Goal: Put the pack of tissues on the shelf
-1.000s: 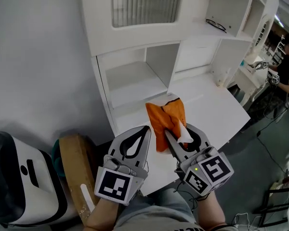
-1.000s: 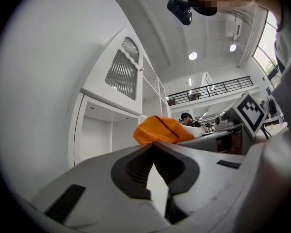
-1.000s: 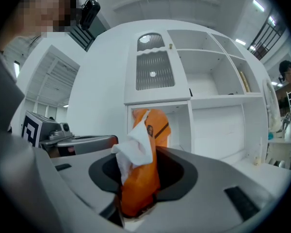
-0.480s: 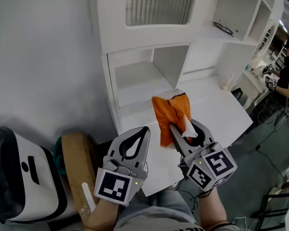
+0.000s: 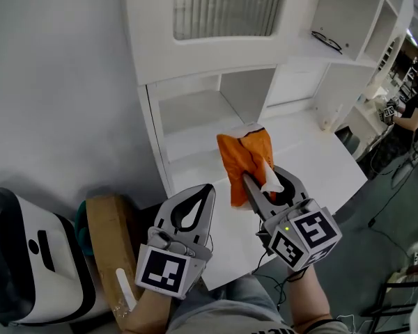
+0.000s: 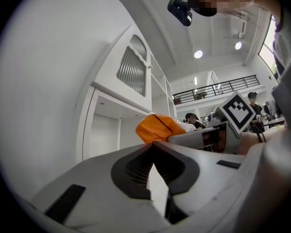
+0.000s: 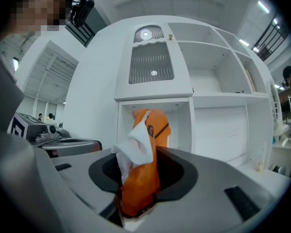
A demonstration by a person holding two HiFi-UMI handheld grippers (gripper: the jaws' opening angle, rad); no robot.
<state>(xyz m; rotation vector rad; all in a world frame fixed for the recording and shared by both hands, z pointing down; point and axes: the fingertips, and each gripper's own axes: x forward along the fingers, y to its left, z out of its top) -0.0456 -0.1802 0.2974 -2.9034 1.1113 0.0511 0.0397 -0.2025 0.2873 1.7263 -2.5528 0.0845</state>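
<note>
My right gripper is shut on an orange pack of tissues with a white tissue sticking out of it. The pack stands up between the jaws in the right gripper view, in front of the low open compartment of the white shelf unit. In the head view it hangs over the white desk top, short of that compartment. My left gripper is shut and holds nothing, left of the right one. From the left gripper view the pack shows just past my shut jaws.
The white shelf unit has a ribbed door up top and open cubbies to the right; glasses lie on one. A small bottle stands on the desk. A white appliance and a cardboard box sit lower left. A person stands far right.
The view has shifted a little, and my right gripper with the pack has come slightly nearer the shelf unit. The left gripper stays beside it, still shut.
</note>
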